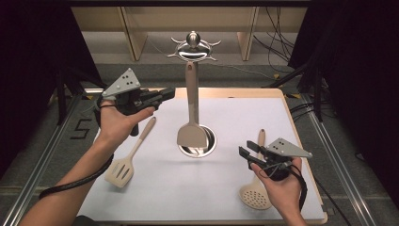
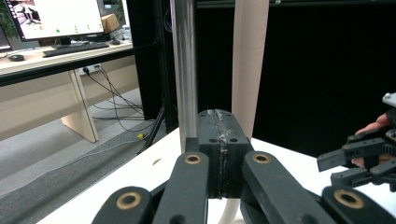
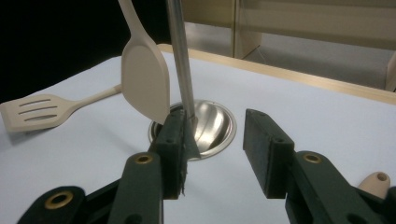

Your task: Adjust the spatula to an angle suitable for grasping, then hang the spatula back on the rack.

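Your open right tool (image 1: 245, 151) sits nearest the skimmer (image 1: 256, 190): handle runs toward 12 o'clock beside it; left tool (image 1: 165, 94) clenched empty.

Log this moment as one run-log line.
left hand-held gripper: shut, empty | right hand-held gripper: open, empty | solid spatula: hanging on rack | slotted spatula, skimmer: on table

bare mat (image 1: 197, 183) between both tongs, hanging turner (image 1: 191, 113) blocking stand pole (image 3: 180, 56)
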Motion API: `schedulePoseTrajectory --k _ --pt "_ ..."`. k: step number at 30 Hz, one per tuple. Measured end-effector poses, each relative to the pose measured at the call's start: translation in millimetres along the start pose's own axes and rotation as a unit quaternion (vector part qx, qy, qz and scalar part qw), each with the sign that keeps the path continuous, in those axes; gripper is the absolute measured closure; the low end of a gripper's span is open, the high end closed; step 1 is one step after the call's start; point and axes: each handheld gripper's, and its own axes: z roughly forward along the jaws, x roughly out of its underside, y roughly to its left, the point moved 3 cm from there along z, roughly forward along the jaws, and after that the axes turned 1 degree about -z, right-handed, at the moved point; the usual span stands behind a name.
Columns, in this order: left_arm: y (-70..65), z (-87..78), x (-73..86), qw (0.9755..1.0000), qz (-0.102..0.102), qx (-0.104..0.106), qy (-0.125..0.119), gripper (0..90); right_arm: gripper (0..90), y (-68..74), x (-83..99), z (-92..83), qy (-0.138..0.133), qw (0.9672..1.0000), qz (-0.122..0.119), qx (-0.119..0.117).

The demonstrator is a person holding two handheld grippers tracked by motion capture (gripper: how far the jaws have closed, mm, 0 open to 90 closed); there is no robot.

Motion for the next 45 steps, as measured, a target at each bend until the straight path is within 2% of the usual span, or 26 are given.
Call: schedulePoseTrajectory --k 1,2,4,5,7,8,9,10,11,13,16,17,18,20,22,23,25,26,28,29,33,38,42,45 --pt "-0.5 0.2 -0.7 1.0000 0.001 0.000 0.000 89.1 60.8 3.1 0.4 -0.9 0.002 0.9998 0.019 -0.007" --pt "-1.7 0.4 -1.8 1.0000 0.000 0.000 -0.002 89.2 60.8 2.5 0.7 -1.8 0.004 0.9999 0.013 -0.001" --pt "-4.4 -0.1 -6.1 0.9999 0.002 0.001 -0.012 89.2 60.8 0.8 0.9 -3.1 -0.002 1.0000 0.006 -0.005" --pt "-5.5 -0.3 -8.5 0.9998 0.003 0.001 -0.018 89.2 60.9 1.1 1.7 -4.2 0.001 0.9999 0.014 -0.004" --pt "-6.1 -0.7 -13.0 0.9997 0.008 0.001 -0.023 89.2 61.0 -1.6 1.8 -3.6 -0.006 1.0000 0.007 0.000" --pt "-5.5 -1.0 -16.4 0.9996 0.010 0.001 -0.025 89.2 61.0 -2.2 2.1 -4.2 -0.004 0.9999 0.009 0.006" --pt "-4.9 -1.2 -18.5 0.9996 0.010 0.000 -0.028 89.2 61.0 -0.5 2.5 -3.9 -0.009 0.9996 0.025 0.013" --pt "-3.8 -1.4 -21.9 0.9995 0.010 -0.001 -0.031 89.3 61.1 -3.1 2.1 -3.5 -0.009 0.9998 0.013 0.012" --pt "-2.9 -1.5 -23.9 0.9994 0.012 -0.002 -0.032 89.3 61.1 -2.4 1.9 -5.1 0.006 0.9998 0.020 0.006" --pt "-0.5 -1.7 -28.6 0.9991 0.010 -0.004 -0.040 89.3 61.2 -3.3 0.8 -4.5 0.001 0.9999 0.009 0.009" --pt "1.5 -1.2 -35.1 0.9985 0.004 -0.008 -0.054 89.3 61.2 -3.2 0.8 -4.1 -0.006 0.9999 0.010 0.001" --pt "1.5 -1.0 -36.6 0.9984 0.005 -0.008 -0.056 89.4 61.3 -4.0 1.4 -4.8 -0.003 1.0000 0.008 0.004" --pt "0.9 -0.8 -39.2 0.9982 0.005 -0.008 -0.060 89.4 61.3 -2.0 2.3 -4.9 -0.003 0.9997 0.023 0.005" --pt "-0.2 -0.1 -44.0 0.9977 0.009 -0.011 -0.066 89.4 61.3 -3.8 2.9 -4.9 -0.003 0.9999 0.011 0.009" --pt "0.2 0.5 -48.0 0.9974 0.013 -0.017 -0.069 89.3 61.4 -1.8 3.0 -4.3 -0.009 0.9997 0.021 0.011" --pt "1.0 1.2 -50.4 0.9971 0.014 -0.019 -0.072 89.3 61.4 -3.2 2.7 -3.9 -0.013 0.9998 0.010 0.012" --pt "3.0 2.5 -54.9 0.9966 0.016 -0.025 -0.077 89.4 61.4 -2.7 1.8 -5.1 -0.006 0.9999 0.010 -0.002" --pt "4.1 3.1 -56.9 0.9964 0.018 -0.028 -0.078 89.4 61.4 -0.5 1.7 -6.5 -0.001 0.9997 0.025 -0.001" --pt "6.1 5.2 -60.1 0.9961 0.019 -0.032 -0.080 89.4 61.4 -2.5 1.5 -6.4 -0.003 0.9999 0.014 0.001" --pt "6.8 5.8 -60.6 0.9961 0.019 -0.035 -0.079 89.4 61.5 -1.5 1.8 -6.3 -0.003 0.9997 0.022 -0.001" --pt "11.4 9.0 -60.5 0.9958 0.023 -0.042 -0.078 89.5 61.4 -4.6 1.7 -5.9 -0.004 1.0000 0.006 0.004" --pt "11.7 9.6 -60.4 0.9950 0.028 -0.055 -0.078 89.4 61.5 -4.1 2.2 -5.4 -0.006 0.9999 0.010 0.001" --pt "17.7 11.7 -60.7 0.9942 0.020 -0.067 -0.082 89.5 61.4 -3.9 2.9 -5.6 -0.005 1.0000 0.008 0.000" --pt "20.6 13.9 -61.8 0.9940 0.025 -0.072 -0.079 89.5 61.4 -4.0 2.7 -5.8 -0.006 1.0000 0.008 0.000"
